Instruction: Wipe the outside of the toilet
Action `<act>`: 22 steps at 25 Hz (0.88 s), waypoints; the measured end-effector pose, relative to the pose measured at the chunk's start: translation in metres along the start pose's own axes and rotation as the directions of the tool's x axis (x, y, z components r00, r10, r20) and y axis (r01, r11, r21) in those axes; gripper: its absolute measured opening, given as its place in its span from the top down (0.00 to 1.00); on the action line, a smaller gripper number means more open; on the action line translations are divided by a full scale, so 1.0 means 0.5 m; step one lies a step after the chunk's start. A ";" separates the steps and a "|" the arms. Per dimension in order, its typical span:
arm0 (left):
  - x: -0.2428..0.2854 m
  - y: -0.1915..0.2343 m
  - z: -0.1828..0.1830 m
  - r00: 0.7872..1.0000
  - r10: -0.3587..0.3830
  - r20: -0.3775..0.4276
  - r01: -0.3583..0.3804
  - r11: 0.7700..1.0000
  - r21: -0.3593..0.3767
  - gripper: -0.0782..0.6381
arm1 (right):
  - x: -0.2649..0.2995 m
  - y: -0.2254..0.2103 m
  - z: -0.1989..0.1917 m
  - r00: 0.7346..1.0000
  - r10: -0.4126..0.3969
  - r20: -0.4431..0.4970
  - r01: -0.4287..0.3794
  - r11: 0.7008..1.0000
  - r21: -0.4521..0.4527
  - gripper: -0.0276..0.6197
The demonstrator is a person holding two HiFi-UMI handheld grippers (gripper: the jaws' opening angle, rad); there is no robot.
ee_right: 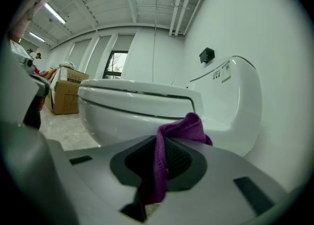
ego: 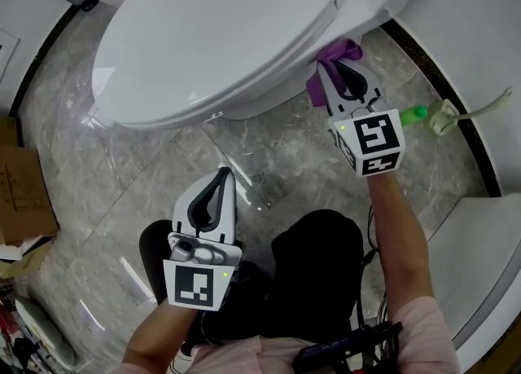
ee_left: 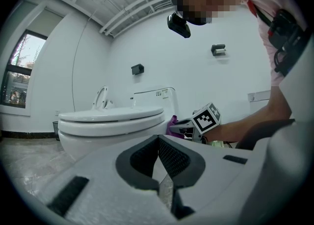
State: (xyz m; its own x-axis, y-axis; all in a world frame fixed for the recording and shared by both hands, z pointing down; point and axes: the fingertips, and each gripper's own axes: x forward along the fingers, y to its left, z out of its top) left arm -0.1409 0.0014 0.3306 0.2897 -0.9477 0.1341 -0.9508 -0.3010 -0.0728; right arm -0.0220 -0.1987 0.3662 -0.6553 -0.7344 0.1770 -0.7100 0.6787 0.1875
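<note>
i see a white toilet (ego: pixel 220 30), lid down, on a glossy grey marble floor (ego: pixel 122 193), with a white wall (ego: pixel 480 30) behind and a cardboard box (ego: pixel 24 193) at the left edge. my right gripper (ego: pixel 335 71) clamps a purple cloth (ego: pixel 340 53) right at the side of the bowl, below the seat. my left gripper (ego: pixel 221 177) hangs low over the floor, jaws pressed together on nothing.

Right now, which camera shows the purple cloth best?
The right gripper view: the purple cloth sits close and big, pinched between the right tongs. The head view shows a smaller bunch next to the toilet. The left gripper view shows only a tiny purple bit far off.
</note>
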 end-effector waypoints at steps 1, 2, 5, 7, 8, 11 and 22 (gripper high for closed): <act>-0.003 0.002 0.000 1.000 0.002 0.001 -0.002 1.000 0.000 0.88 | 0.000 0.009 0.002 1.000 0.007 0.000 -0.007 1.000 -0.001 0.87; -0.007 0.003 0.000 1.000 0.003 0.002 -0.003 1.000 -0.001 0.88 | 0.000 0.017 0.003 1.000 0.014 0.001 -0.014 1.000 -0.002 0.87; -0.017 0.006 0.001 1.000 0.007 0.007 -0.007 1.000 0.001 0.88 | -0.003 0.041 0.008 1.000 0.031 0.003 -0.031 0.999 -0.004 0.87; -0.024 0.010 0.001 1.000 0.011 0.008 -0.011 1.000 0.000 0.88 | -0.003 0.058 0.012 0.999 0.046 0.006 -0.046 0.999 -0.007 0.87; -0.027 0.012 0.002 1.000 0.014 0.010 -0.014 1.000 -0.001 0.88 | -0.003 0.068 0.014 0.998 0.055 0.006 -0.055 0.998 -0.009 0.87; -0.035 0.015 0.006 1.000 0.020 0.015 -0.020 1.000 -0.002 0.88 | -0.007 0.099 0.021 0.996 0.087 0.005 -0.087 0.996 -0.018 0.87; -0.064 0.026 0.009 0.998 0.049 0.025 -0.049 0.999 -0.008 0.88 | -0.014 0.203 0.052 0.980 0.199 0.023 -0.198 0.979 -0.040 0.87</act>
State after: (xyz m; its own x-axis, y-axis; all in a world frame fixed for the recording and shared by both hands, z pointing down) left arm -0.1620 0.0273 0.3210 0.2450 -0.9637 0.1061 -0.9648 -0.2531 -0.0718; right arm -0.0962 -0.1249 0.3590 -0.7890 -0.5847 0.1888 -0.5557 0.8101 0.1869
